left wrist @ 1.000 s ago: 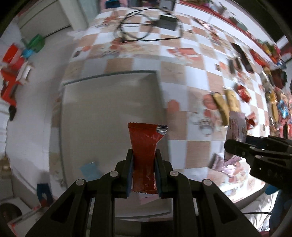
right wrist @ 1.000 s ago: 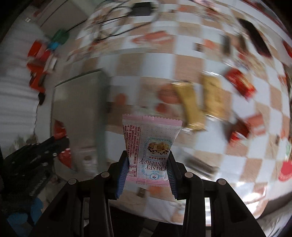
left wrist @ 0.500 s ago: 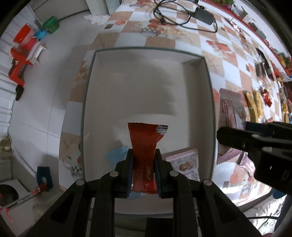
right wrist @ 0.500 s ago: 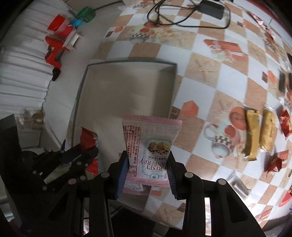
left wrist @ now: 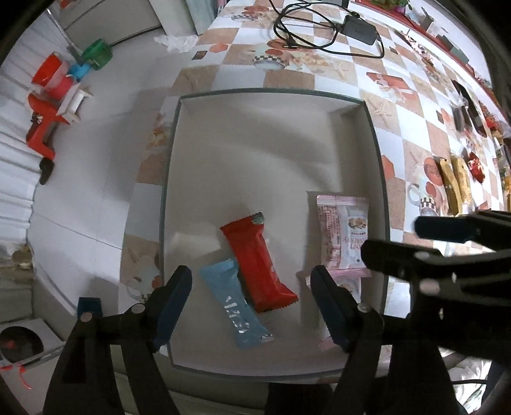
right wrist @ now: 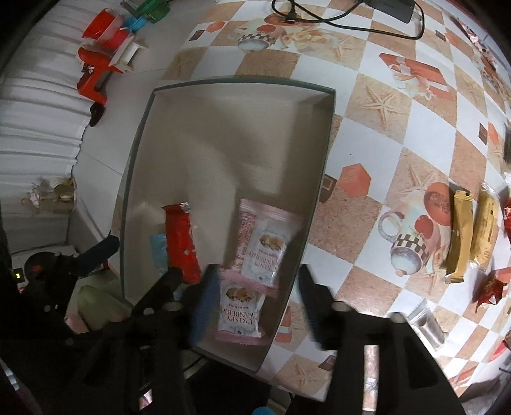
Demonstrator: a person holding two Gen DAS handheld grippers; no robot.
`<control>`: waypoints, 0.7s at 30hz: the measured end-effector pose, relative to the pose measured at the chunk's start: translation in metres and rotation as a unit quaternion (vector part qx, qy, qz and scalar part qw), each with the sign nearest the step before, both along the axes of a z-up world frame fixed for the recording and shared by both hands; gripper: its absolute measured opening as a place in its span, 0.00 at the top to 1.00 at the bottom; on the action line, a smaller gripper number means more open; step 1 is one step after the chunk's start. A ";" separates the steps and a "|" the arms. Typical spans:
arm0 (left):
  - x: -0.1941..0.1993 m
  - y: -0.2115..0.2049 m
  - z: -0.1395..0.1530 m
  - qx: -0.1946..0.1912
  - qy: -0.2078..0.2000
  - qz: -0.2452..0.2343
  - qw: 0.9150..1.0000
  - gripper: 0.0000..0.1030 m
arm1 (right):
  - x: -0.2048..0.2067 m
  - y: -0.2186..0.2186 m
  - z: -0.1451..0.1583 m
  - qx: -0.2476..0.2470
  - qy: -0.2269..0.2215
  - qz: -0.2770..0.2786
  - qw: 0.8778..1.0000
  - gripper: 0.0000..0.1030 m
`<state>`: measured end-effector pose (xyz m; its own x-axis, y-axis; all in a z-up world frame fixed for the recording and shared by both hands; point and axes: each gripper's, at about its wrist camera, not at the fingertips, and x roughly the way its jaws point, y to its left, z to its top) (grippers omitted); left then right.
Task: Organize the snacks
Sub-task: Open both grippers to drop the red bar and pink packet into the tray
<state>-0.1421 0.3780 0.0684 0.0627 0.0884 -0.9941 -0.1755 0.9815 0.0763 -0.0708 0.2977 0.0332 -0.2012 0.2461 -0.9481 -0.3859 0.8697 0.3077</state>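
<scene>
A shallow box (left wrist: 271, 91) with a white inside stands at the table's corner. In it lie a red snack bar (left wrist: 258, 261), partly over a light blue packet (left wrist: 234, 306), and two pink cranberry packets (left wrist: 343, 236). My left gripper (left wrist: 252, 303) points straight down over the red bar; its jaws are opening and grip nothing. My right gripper (right wrist: 258, 306) hangs over the box's (right wrist: 242, 79) right side. Its jaws are also opening, and the blurred upper pink packet (right wrist: 265, 242) lies free below, above the second pink packet (right wrist: 241, 313). The red bar (right wrist: 180, 239) is at the left.
Two yellow bars (right wrist: 460, 236), red wrappers (right wrist: 491, 287) and a silver packet (right wrist: 426, 322) lie on the checkered cloth right of the box. A black cable and adapter (left wrist: 357, 25) sit at the far end. Red tools (left wrist: 41, 127) lie on the floor, left.
Both grippers moved over the box and opened. The red bar left the left jaws and now lies in the box; the pink packet left the right jaws and dropped in.
</scene>
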 end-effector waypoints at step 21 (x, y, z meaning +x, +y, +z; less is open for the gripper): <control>0.016 -0.027 0.034 0.058 -0.023 -0.032 0.998 0.22 | 0.002 -0.056 0.024 0.006 -0.039 -0.068 0.997 0.00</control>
<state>-0.1259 0.3509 0.1025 0.1181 0.1960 -0.9735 -0.1182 0.9761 0.1822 -0.0684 0.2421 0.0569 -0.0906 0.2781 -0.9563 -0.2884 0.9118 0.2925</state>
